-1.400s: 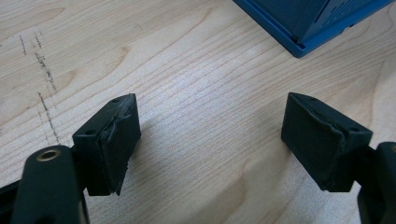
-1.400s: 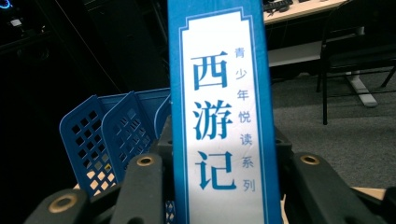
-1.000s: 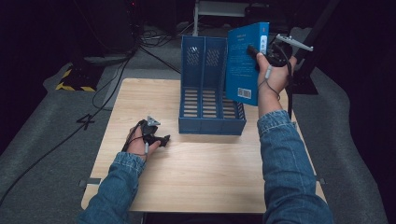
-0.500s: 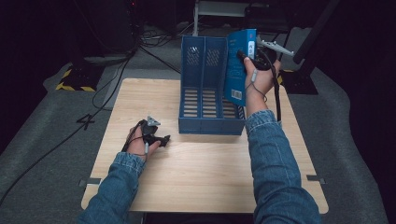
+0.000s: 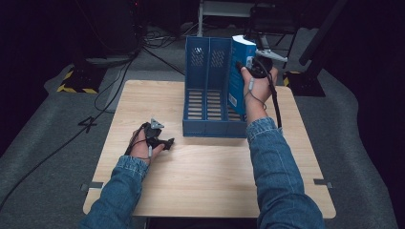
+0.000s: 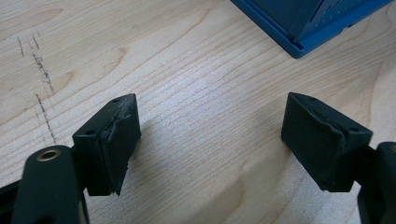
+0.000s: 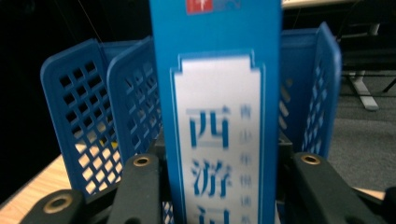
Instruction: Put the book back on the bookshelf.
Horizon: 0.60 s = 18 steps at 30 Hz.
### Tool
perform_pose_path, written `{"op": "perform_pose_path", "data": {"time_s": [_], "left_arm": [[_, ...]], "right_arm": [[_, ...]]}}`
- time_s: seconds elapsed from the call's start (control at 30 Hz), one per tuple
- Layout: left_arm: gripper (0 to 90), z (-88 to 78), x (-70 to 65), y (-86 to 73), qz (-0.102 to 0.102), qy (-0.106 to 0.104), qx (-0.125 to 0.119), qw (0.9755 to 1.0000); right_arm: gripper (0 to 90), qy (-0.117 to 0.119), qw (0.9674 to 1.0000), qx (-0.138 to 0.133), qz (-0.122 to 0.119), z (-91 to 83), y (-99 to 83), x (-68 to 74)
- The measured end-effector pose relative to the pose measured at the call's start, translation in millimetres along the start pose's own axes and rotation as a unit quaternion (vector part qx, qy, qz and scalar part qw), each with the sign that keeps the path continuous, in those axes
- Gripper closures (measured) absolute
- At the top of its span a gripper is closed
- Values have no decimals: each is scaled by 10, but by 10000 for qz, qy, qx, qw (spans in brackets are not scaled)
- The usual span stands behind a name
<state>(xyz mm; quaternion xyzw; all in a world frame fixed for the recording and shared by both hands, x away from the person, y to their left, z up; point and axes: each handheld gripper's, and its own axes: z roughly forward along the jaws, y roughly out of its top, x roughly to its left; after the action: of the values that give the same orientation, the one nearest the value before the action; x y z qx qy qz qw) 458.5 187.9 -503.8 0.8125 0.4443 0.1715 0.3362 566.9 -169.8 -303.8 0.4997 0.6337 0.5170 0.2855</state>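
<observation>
Right gripper (image 5: pixel 246 64) pinches the blue book (image 5: pixel 237 78) upright, apparently partway into the file rack (image 5: pixel 210 129)'s right-edge slot; seating and release remain. Left gripper (image 5: pixel 165 142) rests spread, empty.

Right gripper (image 5: pixel 252 64) has carried the blue book (image 5: pixel 237 76) down and leftward, now upright in the file rack's (image 5: pixel 210 95) rightmost slot.
</observation>
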Motion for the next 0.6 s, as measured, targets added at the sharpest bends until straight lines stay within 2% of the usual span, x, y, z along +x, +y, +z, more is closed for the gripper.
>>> {"op": "perform_pose_path", "data": {"time_s": [0.37,0.6], "left_arm": [[203,2,-2,2,2,0,-2,10000],[202,1,-2,1,3,0,1,10000]], "right_arm": [[604,-192,9988,412,-155,181,-242,-15],[604,-255,9978,568,-206,268,-350,-28]]}}
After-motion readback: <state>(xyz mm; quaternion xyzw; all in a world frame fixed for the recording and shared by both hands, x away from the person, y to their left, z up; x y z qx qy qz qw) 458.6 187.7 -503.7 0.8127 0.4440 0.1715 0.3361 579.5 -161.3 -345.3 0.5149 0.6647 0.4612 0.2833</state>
